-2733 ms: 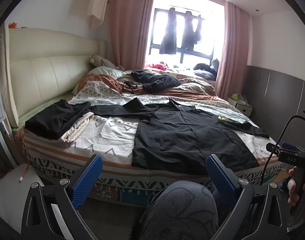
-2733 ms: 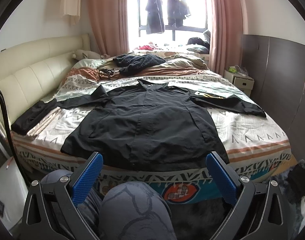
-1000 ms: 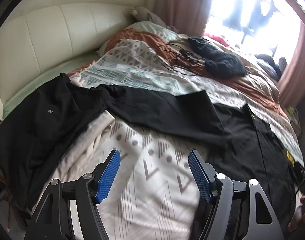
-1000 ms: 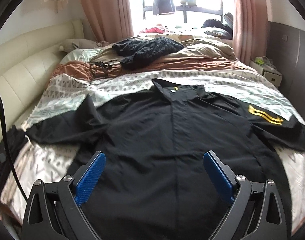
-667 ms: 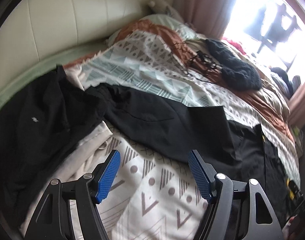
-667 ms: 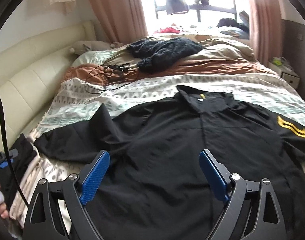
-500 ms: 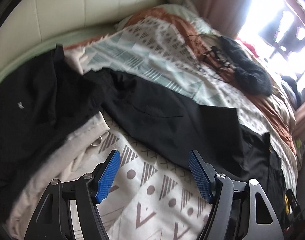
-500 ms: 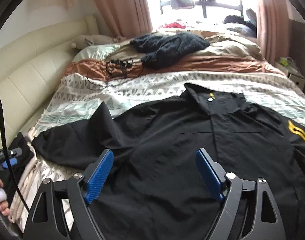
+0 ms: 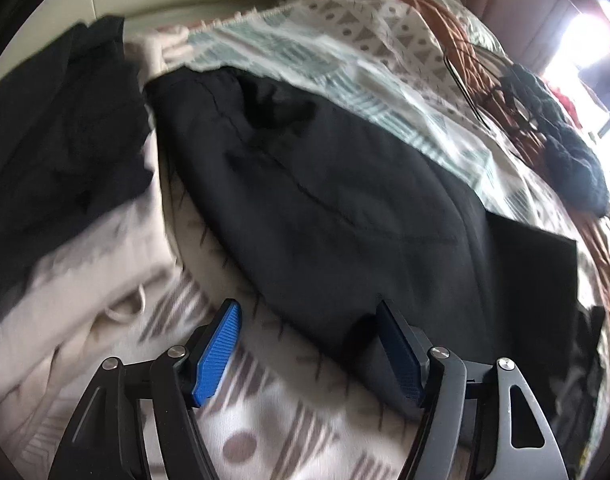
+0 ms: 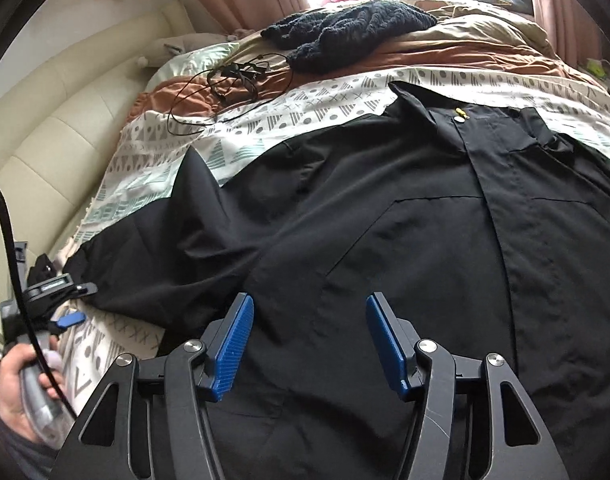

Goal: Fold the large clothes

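Note:
A large black shirt (image 10: 445, 220) lies spread flat, front up, on the patterned bedspread (image 10: 305, 116). Its left sleeve (image 9: 325, 200) stretches out toward the headboard side. My left gripper (image 9: 309, 320) is open, low over the near edge of that sleeve, its right finger over the black cloth and its left over the bedspread. My right gripper (image 10: 309, 320) is open, close above the shirt's body near the left armpit. The left gripper also shows in the right wrist view (image 10: 61, 300), held by a hand at the sleeve's end.
A second black garment (image 9: 53, 132) on a beige cloth (image 9: 85, 280) lies left of the sleeve. A dark knit pile (image 10: 353, 28) and a black cable (image 10: 233, 80) lie further up the bed. The cream headboard (image 10: 53, 132) is at the left.
Both grippers have moved forward and down toward the bed. The left one has closed in on the sleeve. The right one has come low over the shirt's left side and narrowed a little.

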`<control>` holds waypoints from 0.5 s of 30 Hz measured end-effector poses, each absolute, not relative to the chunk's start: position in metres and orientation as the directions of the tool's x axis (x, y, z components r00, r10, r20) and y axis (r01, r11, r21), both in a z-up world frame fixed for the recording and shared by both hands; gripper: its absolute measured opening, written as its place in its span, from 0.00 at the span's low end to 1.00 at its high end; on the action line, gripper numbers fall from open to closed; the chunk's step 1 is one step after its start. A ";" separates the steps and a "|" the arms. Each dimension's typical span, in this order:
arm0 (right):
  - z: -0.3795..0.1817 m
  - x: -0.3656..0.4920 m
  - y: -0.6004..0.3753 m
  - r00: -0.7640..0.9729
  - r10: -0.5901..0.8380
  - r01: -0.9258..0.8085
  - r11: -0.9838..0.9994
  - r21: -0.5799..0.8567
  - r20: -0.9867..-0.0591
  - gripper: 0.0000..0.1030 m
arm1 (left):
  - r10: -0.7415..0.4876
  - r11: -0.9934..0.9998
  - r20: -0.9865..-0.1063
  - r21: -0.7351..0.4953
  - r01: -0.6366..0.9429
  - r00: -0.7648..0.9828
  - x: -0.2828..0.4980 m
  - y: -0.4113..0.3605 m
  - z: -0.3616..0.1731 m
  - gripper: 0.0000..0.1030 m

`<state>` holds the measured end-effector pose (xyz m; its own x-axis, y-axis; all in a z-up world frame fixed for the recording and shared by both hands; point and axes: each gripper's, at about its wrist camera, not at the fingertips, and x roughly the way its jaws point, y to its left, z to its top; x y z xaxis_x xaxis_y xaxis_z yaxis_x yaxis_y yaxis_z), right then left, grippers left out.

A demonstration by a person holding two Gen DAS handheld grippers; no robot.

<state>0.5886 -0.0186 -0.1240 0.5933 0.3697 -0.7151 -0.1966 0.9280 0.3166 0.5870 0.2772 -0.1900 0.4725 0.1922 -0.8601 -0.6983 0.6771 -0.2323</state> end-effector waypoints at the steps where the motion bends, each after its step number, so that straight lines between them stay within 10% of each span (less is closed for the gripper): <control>1: -0.126 0.590 -0.020 0.588 0.382 -0.198 0.923 0.330 -0.713 0.57 | 0.207 0.676 -0.860 -0.220 -0.703 0.468 0.590 0.277 -0.191 0.43; 4: -0.131 0.593 -0.023 0.576 0.400 -0.185 0.913 0.363 -0.713 0.57 | 0.212 0.651 -0.862 -0.228 -0.724 0.461 0.592 0.281 -0.189 0.01; 15: -0.126 0.583 -0.028 0.569 0.472 -0.211 0.875 0.435 -0.674 0.54 | 0.140 0.780 -0.711 -0.350 -0.520 0.689 0.591 0.242 -0.080 0.00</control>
